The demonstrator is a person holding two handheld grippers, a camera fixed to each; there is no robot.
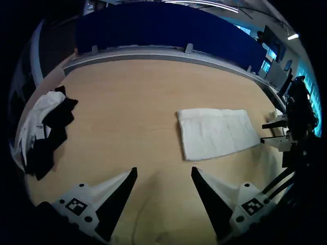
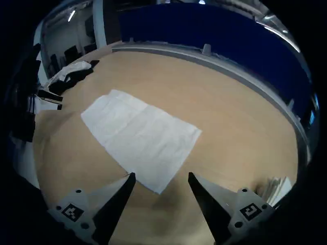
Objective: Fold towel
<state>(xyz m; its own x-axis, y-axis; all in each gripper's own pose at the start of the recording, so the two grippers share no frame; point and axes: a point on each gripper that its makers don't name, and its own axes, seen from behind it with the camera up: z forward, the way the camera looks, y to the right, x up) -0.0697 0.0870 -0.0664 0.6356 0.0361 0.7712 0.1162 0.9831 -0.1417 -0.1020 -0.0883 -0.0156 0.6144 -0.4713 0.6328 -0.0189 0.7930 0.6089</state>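
Observation:
A white towel lies flat on the wooden table, folded into a long rectangle. In the left gripper view my left gripper is open, just short of the towel's near left corner, with nothing between its fingers. The right gripper shows at the towel's right end, open. In the right gripper view the towel stretches away to the upper left, and my right gripper stands open at its nearest corner. The left gripper appears at the far left edge beyond the towel.
A heap of black and white clothes lies at the table's left edge, also seen as clothes in the right gripper view. A blue partition runs along the table's far side. Stacked white items sit at the right.

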